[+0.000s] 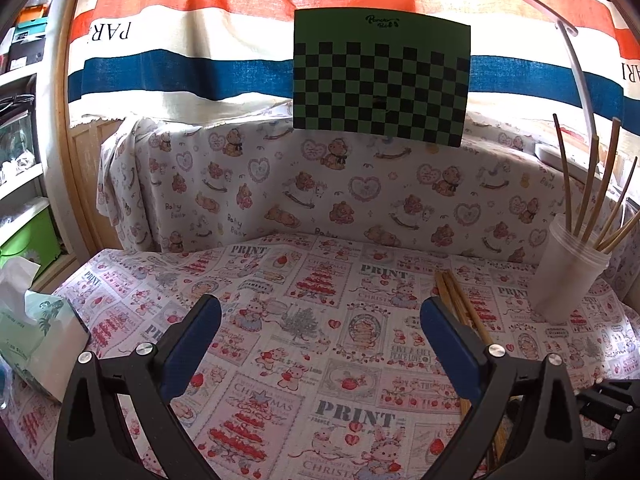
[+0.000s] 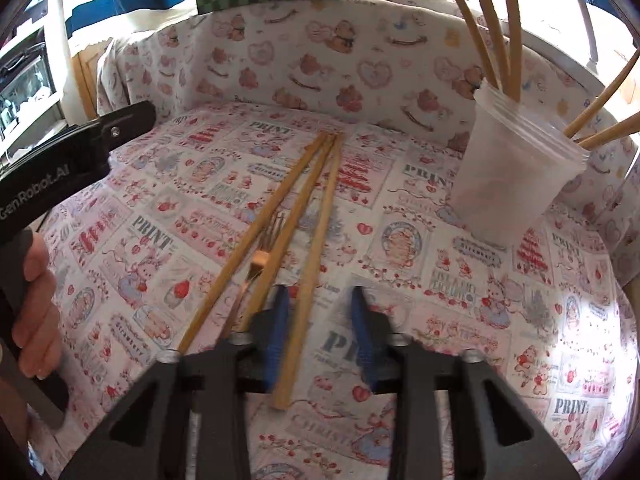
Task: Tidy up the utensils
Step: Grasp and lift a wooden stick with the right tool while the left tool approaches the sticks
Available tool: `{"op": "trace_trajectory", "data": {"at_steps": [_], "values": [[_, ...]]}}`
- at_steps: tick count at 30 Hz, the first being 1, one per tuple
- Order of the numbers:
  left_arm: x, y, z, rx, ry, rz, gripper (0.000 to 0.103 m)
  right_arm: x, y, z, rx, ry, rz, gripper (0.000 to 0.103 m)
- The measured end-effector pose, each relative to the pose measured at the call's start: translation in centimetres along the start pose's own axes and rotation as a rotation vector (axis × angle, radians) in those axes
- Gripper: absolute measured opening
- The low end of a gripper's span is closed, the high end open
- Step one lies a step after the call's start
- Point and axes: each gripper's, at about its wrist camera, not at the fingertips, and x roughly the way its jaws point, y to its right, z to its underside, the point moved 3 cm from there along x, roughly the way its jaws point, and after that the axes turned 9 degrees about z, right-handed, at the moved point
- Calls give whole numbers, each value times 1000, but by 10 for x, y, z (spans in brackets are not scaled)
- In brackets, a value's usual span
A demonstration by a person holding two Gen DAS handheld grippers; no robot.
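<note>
I see my right gripper with jaws apart, straddling one of three loose chopsticks near the table's middle; a fork lies among them. My left gripper hangs wide open, holding nothing. The cup at the table's far right corner holds several chopsticks upright.

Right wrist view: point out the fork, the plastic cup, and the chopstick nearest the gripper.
fork [image 2: 260, 258]: right wrist view, on its copper-coloured neck below the tines.
plastic cup [image 2: 508, 176]: right wrist view, on its translucent side wall.
chopstick [image 2: 316, 264]: right wrist view, mid-shaft, on the rightmost loose stick.
</note>
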Motion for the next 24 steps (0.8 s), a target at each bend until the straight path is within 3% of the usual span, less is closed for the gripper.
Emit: {"op": "trace_trajectory", "data": {"at_steps": [3,5,9,13,15,16,19,24], "values": [[9,1,0,16,-47,51,99,-2,8,-2,37,16,-15,8],[15,-2,1,4,-85,46,99,-8,21,-6,113,43,-19,8],[14,13,6,76,-135,89,99,-39,57,-17,262,175,-2,8],[-1,29,15,96,-198,287,78,-68,79,-21,353,306,-7,8],[-2,31,19,70,-262,326,63,-84,83,-22,354,377,10,8],[-3,32,21,54,-290,348,51,-88,83,-23,345,395,6,8],[-10,40,27,50,-343,402,46,-88,83,-25,342,377,7,8],[-17,80,55,233,-427,430,44,-77,80,-27,332,317,18,8]]}}
